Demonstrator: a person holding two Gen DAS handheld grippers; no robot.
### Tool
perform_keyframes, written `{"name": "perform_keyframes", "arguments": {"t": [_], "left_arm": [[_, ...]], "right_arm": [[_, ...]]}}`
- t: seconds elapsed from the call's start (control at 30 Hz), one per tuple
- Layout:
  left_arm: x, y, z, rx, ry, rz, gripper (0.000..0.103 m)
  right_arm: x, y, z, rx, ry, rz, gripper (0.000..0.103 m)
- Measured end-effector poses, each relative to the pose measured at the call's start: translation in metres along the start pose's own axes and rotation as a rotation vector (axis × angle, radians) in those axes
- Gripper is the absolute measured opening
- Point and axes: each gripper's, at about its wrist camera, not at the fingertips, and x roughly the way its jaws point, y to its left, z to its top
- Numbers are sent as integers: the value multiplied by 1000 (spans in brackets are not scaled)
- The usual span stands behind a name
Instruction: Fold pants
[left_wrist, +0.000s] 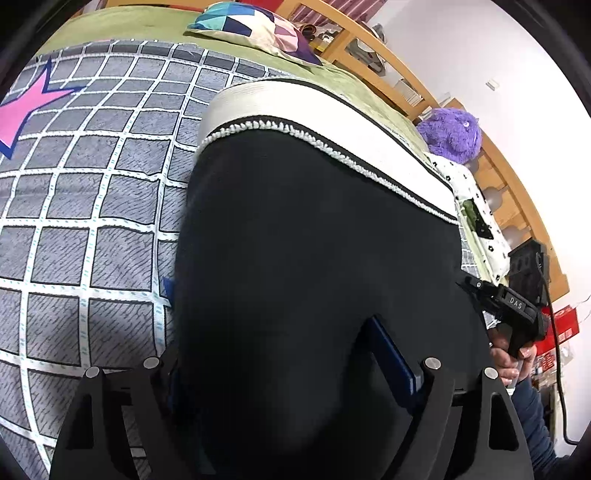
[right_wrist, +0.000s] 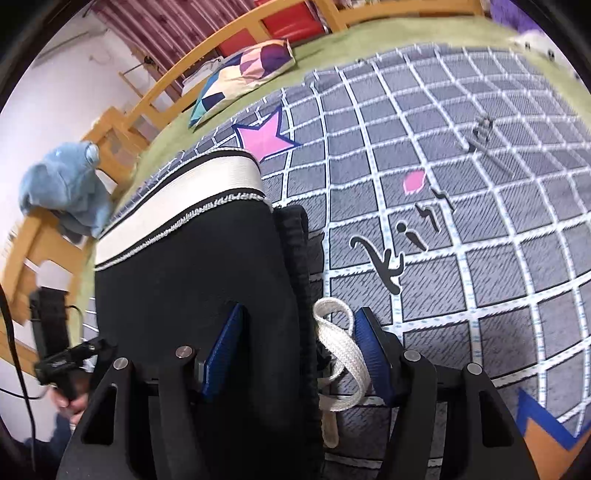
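The pants (left_wrist: 314, 258) lie flat on the bed, on top of the grey checked blanket (left_wrist: 92, 184). They are black, with a white band (left_wrist: 295, 110) at the far end, at 12 o'clock from you.

Your left gripper (left_wrist: 291, 362) sits at the near edge of the pants. Its fingers (left_wrist: 391, 354) are spread apart, with black cloth between them, but they do not squeeze it. Your right gripper (right_wrist: 295, 343) is at the other near corner, at 3 o'clock from the left one. Its fingers (right_wrist: 225, 347) are apart too. The edge of the pants and a white cord (right_wrist: 340, 354) lie between them, loose.

It looks like you have just laid a fold down and are letting go. Next, lift both grippers clear without dragging the cloth. Watch that cord, since it could catch on a finger. Then see if one more fold is needed.
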Motion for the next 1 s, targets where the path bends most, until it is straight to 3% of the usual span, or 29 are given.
{"name": "perform_keyframes", "arguments": {"t": [0.13, 0.2, 0.27, 0.37, 0.4, 0.47, 0.57, 0.67, 0.73, 0.87, 0.93, 1.0], "left_arm": [[-6, 12, 3, -65, 2, -35, 61], [-6, 16, 3, -87, 9, -52, 59], [-6, 19, 1, -100, 5, -46, 58], [-17, 13, -1, -68, -30, -52, 34], [-22, 9, -1, -53, -36, -59, 28], [-38, 7, 3, -41, -40, -102, 26], [-68, 0, 12, 15, -61, -103, 25], [-112, 8, 20, 72, -107, -44, 25], [-136, 26, 26, 83, -106, -2, 25], [-163, 77, 32, 64, -63, 123, 26], [-155, 103, 29, 36, -21, 154, 30], [-142, 117, 28, 18, -1, 183, 45]], "right_arm": [[13, 1, -4, 34, 80, 128, 61], [15, 7, -6, 5, 72, 107, 61], [21, 7, -5, 30, 87, 131, 54], [18, 10, -7, 55, 58, 129, 45], [9, 15, -9, 53, 34, 111, 37], [-13, 24, -7, 61, -17, 105, 27], [-44, 60, -12, 47, -97, 105, 23], [-53, 105, -20, 12, -135, 106, 22], [-49, 127, -31, 15, -144, 161, 22], [-2, 164, -48, 48, -86, 260, 22], [27, 181, -56, 30, -47, 238, 22], [43, 181, -60, 2, -53, 179, 24]]}}
